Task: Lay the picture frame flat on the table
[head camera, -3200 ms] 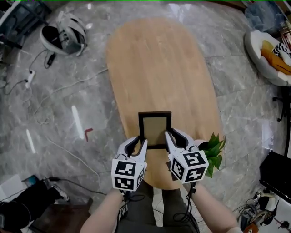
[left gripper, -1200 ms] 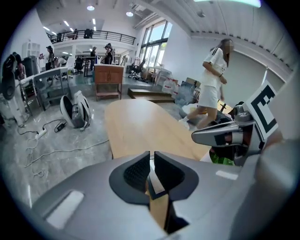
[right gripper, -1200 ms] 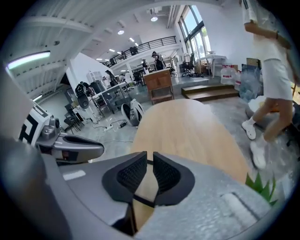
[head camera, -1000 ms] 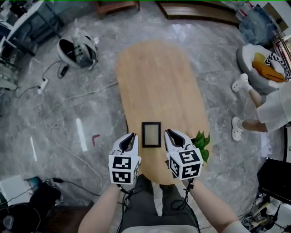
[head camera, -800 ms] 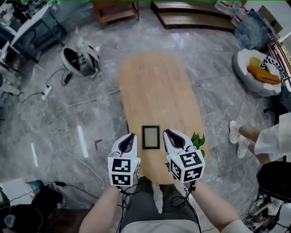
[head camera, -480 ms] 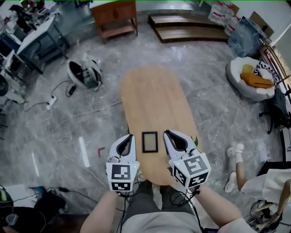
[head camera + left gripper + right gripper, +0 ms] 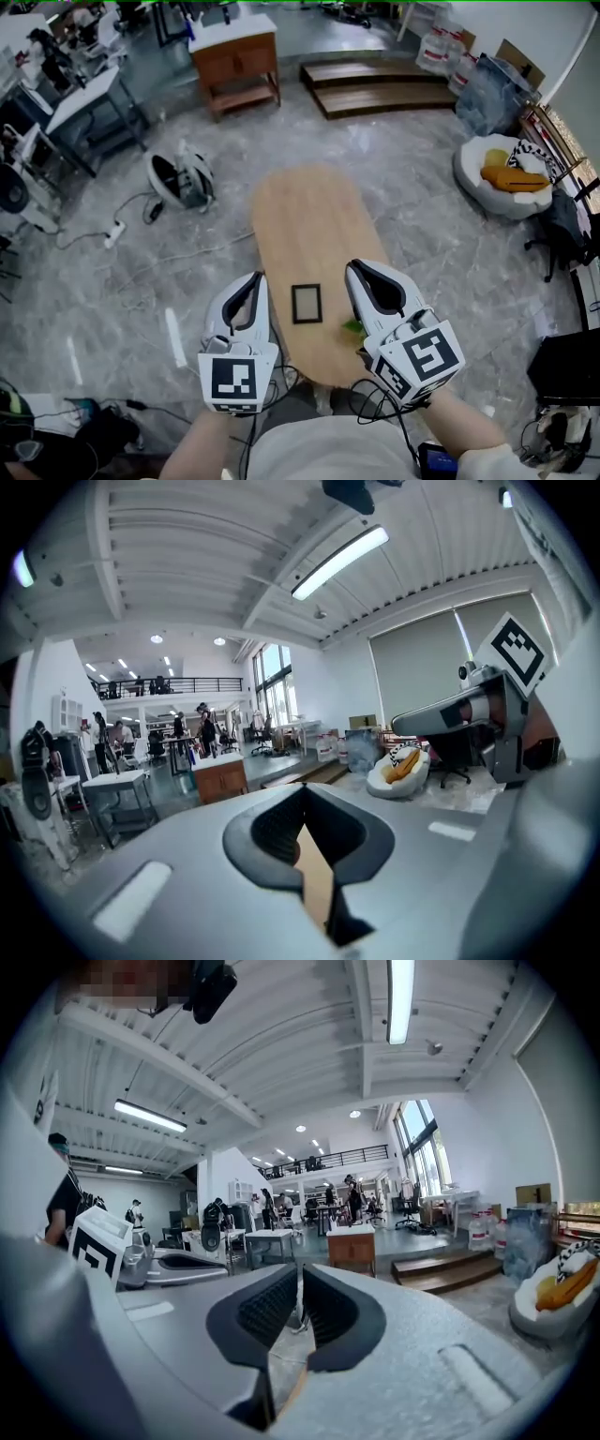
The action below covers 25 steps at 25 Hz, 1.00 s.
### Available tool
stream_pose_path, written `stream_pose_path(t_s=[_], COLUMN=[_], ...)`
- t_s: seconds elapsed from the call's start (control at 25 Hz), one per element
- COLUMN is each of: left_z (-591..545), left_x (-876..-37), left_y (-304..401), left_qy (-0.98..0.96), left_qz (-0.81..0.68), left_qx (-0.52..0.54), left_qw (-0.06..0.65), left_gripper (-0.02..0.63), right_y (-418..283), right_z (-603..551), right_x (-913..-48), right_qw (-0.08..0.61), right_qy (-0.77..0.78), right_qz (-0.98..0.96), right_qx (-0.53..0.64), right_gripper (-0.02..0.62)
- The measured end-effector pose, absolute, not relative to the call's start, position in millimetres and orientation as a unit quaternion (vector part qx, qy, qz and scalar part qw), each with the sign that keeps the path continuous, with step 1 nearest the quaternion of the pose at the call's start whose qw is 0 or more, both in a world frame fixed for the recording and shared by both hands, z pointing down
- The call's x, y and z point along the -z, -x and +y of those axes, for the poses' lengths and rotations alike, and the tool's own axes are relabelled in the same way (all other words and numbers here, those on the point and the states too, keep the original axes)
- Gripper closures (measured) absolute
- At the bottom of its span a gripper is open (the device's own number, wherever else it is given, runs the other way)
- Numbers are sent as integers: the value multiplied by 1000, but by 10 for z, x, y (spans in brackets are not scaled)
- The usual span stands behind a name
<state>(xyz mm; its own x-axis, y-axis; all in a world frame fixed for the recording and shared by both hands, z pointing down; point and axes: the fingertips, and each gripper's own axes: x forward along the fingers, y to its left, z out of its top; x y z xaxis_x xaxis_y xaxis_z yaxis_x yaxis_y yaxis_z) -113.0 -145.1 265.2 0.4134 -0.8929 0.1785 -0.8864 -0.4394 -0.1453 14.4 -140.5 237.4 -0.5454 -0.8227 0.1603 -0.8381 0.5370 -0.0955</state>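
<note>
— Where do we find the picture frame [image 7: 306, 304]?

— We see it lying flat and face up on the wooden table [image 7: 305, 216], toward the table's six o'clock end, the end nearest us. A dark border runs round its pale middle, and its long sides point to twelve and six.

— And our two grippers?

— From the head view we have the left gripper [image 7: 254, 279] at the frame's nine o'clock and the right gripper [image 7: 355, 269] at its three o'clock. Both look clear of the frame, and neither touches it.

— What do our jaws hold?

— Nothing. In the left gripper view we see the jaws pressed together at the tips, with only a strip of table wood showing below them. In the right gripper view the jaws are drawn in to a thin slit, and nothing sits in it.

— What else do we see near the frame?

— A green plant [image 7: 352, 326] peeks out at the frame's four o'clock, partly hidden under the right gripper.

— And round the table?

— We look down on a grey marble floor [image 7: 441, 253]. A wooden cabinet [image 7: 234, 58] stands at eleven o'clock beyond the table's far end. Low wooden steps [image 7: 384, 86] sit at one o'clock and a white cushion [image 7: 502, 169] at two o'clock. Both gripper views look out level across the hall.
</note>
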Motion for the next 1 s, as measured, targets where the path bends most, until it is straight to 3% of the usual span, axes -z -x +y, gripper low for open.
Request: stream_pose_path(t_s=[0.4,1.0], left_z=[-935,-629], left_x=[-1938,-1837], left_y=[1056,902], left_qy=[843,840], left_qz=[531,521], left_qx=[68,101], left_qw=[53,112], left_gripper=[586,586], right_y=[-329,-391], right_z=[-869,-537], right_x=[-1536,-1410], right_qw=[15,12], right_qy=[-480,-450], right_qz=[-877,-893], right_qx=[-2,17], right_gripper=[592,594])
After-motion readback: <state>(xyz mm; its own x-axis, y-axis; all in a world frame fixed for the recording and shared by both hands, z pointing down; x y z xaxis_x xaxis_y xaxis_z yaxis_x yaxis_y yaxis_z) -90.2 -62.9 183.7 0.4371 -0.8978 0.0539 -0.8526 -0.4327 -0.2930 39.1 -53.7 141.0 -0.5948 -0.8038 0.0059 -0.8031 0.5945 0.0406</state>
